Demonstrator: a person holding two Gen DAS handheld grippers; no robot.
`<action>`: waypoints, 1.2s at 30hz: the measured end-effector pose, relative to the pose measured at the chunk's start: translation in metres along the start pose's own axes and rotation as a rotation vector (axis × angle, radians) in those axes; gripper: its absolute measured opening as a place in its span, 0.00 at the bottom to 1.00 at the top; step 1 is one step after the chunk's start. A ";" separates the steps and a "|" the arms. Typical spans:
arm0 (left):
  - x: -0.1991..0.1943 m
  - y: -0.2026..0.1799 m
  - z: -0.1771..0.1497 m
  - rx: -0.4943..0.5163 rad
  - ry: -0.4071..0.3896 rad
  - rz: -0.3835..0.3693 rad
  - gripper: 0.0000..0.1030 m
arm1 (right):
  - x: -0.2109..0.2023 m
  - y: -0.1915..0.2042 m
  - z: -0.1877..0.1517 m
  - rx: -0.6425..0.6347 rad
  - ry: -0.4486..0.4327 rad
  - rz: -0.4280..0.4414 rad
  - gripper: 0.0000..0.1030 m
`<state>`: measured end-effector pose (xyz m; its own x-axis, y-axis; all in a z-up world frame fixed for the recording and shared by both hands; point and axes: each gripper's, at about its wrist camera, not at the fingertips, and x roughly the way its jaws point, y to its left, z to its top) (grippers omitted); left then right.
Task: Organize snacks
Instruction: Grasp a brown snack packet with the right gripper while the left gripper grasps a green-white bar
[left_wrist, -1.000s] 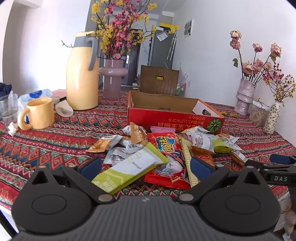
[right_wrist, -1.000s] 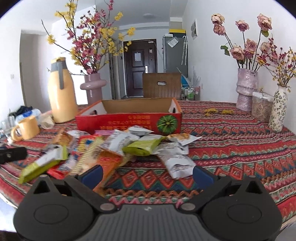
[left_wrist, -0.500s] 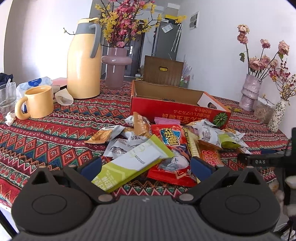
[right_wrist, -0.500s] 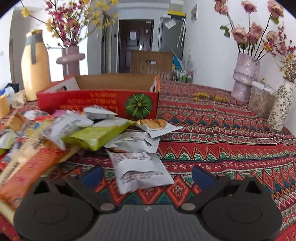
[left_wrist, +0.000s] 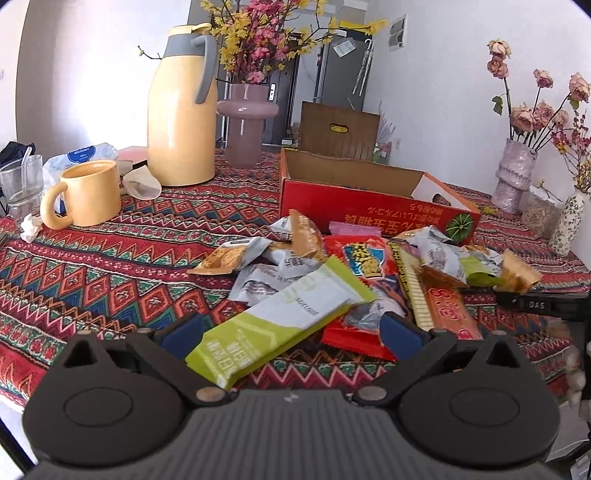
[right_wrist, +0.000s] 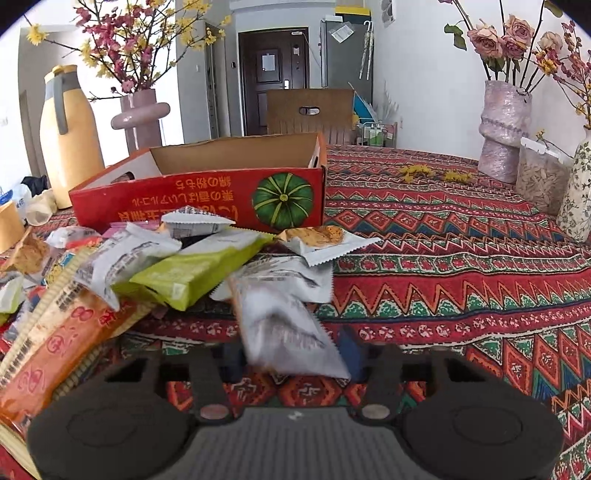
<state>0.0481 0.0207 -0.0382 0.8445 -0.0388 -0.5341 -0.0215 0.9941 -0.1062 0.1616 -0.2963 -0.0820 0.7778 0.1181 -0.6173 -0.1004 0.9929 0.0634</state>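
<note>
Blue-padded right gripper, jaws closing on a grey-white snack packet; both pads touch its sides, packet blurred, print unreadable, near end lifted off the patterned tablecloth. The packet sits in front of the red cardboard box, at the right edge of the snack pile. An orange packet left of the gripper is cut off by the frame. Inside of the box mostly hidden by its front wall.

Left gripper spread wide, gripping nothing; a green-white bar lies between its pads, contact unclear. From there the right gripper shows only as a dark bar at the frame edge, right of the box; a blurred hand behind it.
</note>
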 end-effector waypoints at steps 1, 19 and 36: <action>0.001 0.001 0.000 0.003 0.001 0.003 1.00 | -0.001 0.001 0.000 0.003 -0.005 -0.004 0.28; 0.048 0.003 0.007 0.191 0.056 -0.029 0.94 | -0.060 0.011 -0.028 0.058 -0.138 0.011 0.15; 0.049 0.022 -0.001 0.116 0.131 -0.221 0.38 | -0.060 0.024 -0.032 0.060 -0.121 0.038 0.15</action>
<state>0.0887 0.0410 -0.0682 0.7455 -0.2611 -0.6132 0.2231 0.9648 -0.1395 0.0931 -0.2800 -0.0685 0.8439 0.1524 -0.5144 -0.0963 0.9863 0.1342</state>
